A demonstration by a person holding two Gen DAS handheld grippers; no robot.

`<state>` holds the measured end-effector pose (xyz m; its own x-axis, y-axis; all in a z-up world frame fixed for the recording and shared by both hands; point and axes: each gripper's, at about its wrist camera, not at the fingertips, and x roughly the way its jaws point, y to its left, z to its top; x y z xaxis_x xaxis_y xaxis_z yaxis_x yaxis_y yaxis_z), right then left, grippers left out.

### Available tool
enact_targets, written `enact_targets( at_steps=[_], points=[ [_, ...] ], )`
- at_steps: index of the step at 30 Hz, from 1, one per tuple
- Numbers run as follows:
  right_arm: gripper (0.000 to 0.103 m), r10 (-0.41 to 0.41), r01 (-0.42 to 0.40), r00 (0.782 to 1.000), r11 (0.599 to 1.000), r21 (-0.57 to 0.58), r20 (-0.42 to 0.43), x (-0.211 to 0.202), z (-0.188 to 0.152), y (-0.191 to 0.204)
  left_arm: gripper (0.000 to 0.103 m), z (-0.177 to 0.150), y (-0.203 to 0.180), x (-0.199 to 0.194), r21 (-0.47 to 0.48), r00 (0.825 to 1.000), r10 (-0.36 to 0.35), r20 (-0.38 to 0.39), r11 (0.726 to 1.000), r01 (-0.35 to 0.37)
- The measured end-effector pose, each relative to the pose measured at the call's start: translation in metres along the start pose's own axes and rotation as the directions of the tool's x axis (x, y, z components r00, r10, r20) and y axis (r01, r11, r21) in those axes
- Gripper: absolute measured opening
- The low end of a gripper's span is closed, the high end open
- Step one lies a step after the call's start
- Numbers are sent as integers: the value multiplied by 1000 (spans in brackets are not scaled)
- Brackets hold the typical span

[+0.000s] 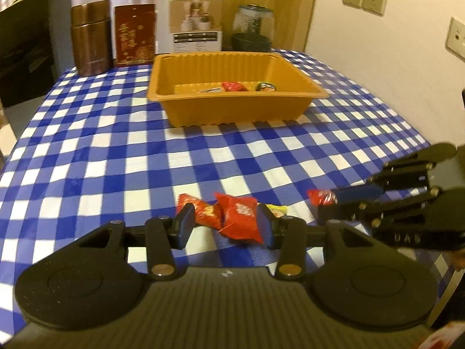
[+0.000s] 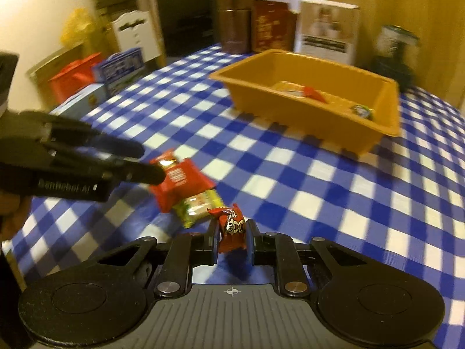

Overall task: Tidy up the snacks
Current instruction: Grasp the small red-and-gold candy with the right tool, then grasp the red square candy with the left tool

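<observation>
An orange tray (image 1: 232, 107) on the checked table holds a red packet (image 1: 234, 86) and a dark round snack (image 1: 265, 86); it also shows in the right wrist view (image 2: 305, 122). My left gripper (image 1: 226, 226) is open, its jaws on either side of two red snack packets (image 1: 239, 218), with a yellow-green packet (image 1: 277, 210) just to the right. My right gripper (image 2: 231, 240) is shut on a small red candy (image 2: 232, 228); it shows in the left wrist view (image 1: 328, 203) holding that candy (image 1: 319, 197). The red packets (image 2: 177, 183) and yellow-green packet (image 2: 197, 206) lie ahead-left.
At the table's far edge stand a brown canister (image 1: 91, 37), a red tin (image 1: 134, 35), a white box (image 1: 196, 23) and a glass jar (image 1: 252, 27). Boxes and a red bag (image 2: 75, 78) sit beyond the table's left side. Blue-white checked cloth (image 1: 116, 151) covers the table.
</observation>
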<state>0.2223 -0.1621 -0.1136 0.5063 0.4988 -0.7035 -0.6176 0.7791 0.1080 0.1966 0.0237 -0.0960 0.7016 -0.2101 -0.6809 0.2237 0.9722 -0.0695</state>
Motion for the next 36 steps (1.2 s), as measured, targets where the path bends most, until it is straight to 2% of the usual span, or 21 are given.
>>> enact_targets(
  at_steps=[8,16,24,36],
  points=[
    [19,-48,46,999,997,68,14,-4,3,-13,41,0,-20,20,95,1000,10,-26,995,-7],
    [19,-50,49,999,995,92,17,-1,5,-15,27,-4,-22,27,138,998,41,-46,990,-34],
    [19,-59,56,998,992,111,25,-2,7,-16,20,-3,-22,23,126,998,44,-46,991,-38],
    [19,-55,51,998,991,126,32,-3,10,-15,20,3,-18,13,65,999,13,-29,998,-11]
  ],
)
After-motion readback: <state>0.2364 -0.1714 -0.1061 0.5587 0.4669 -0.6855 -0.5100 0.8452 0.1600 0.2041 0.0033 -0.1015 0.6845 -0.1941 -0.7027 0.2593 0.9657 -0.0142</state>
